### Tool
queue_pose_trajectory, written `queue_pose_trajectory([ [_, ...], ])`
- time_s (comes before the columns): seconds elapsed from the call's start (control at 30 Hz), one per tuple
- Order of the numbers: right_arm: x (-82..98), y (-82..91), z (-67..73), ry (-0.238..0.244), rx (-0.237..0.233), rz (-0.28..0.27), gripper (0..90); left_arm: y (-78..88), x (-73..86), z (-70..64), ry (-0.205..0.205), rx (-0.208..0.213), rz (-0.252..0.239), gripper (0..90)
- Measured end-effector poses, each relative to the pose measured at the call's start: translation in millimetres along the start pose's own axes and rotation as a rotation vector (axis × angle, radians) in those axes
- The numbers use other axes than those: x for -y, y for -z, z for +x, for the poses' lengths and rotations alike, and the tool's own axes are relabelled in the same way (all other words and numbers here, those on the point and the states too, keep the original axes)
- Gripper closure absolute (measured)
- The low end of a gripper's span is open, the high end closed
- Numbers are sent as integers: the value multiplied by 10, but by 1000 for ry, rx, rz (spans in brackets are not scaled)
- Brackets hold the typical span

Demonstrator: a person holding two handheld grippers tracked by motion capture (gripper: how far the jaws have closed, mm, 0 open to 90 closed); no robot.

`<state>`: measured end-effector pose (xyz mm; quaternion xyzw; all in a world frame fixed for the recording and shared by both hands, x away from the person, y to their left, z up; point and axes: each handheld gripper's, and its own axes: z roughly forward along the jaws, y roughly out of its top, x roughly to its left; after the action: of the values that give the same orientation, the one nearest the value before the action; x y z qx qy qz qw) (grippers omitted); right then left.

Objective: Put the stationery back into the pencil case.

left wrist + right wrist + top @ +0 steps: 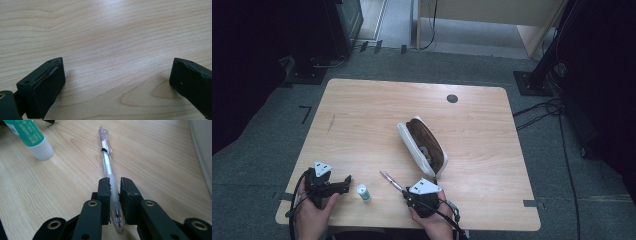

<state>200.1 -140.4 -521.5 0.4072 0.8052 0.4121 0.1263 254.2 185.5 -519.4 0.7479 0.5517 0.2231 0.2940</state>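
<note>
Hiding the pen's (109,167) grip, the right gripper (115,185) clamps it.

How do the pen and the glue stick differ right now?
The pen is long, thin and clear, and lies between the right gripper's jaws; the glue stick is short, thick, green and white, and lies free. Both lie on the table.

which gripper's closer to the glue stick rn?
Left, narrowly. The left gripper sits open just left of the glue stick, apart from it. The right gripper is farther to its right, closing on the pen.
</note>
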Motion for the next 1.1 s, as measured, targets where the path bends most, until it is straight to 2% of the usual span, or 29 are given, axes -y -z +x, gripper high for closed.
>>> queue_pose_trajectory([
  [0.07, 11, -2, 3, 6, -4, -3, 790, 0, 0, 0, 0, 0, 0, 5],
  [0.23, 15, -5, 33, 89, 11, 1, 786, 0, 1, -1, 1, -1, 0, 5],
  [0.37, 14, -4, 31, 87, 6, 2, 770, 0, 1, -1, 1, -1, 0, 5],
  [0.4, 15, -2, 26, 62, 2, 3, 765, 0, 1, -1, 0, 0, 0, 5],
  [0.47, 15, -3, 25, 61, 2, 1, 765, 0, 1, -1, 0, 0, -1, 5],
  [0.6, 17, -6, 48, 81, 13, -1, 764, 0, 1, -1, 1, -1, 0, 5],
  [0.67, 19, -3, 55, 102, 28, 1, 801, 0, 1, -1, 1, -1, 0, 4],
  [0.8, 21, -4, 61, 105, 30, -1, 811, 0, 1, -1, 1, -1, -1, 5],
  [0.93, 23, -1, 90, 81, 50, -2, 815, 0, 1, -1, 0, 0, 0, 5],
  [1.1, 24, 4, 86, 68, 47, -5, 816, 0, 0, 0, 0, 0, 0, 5],
])
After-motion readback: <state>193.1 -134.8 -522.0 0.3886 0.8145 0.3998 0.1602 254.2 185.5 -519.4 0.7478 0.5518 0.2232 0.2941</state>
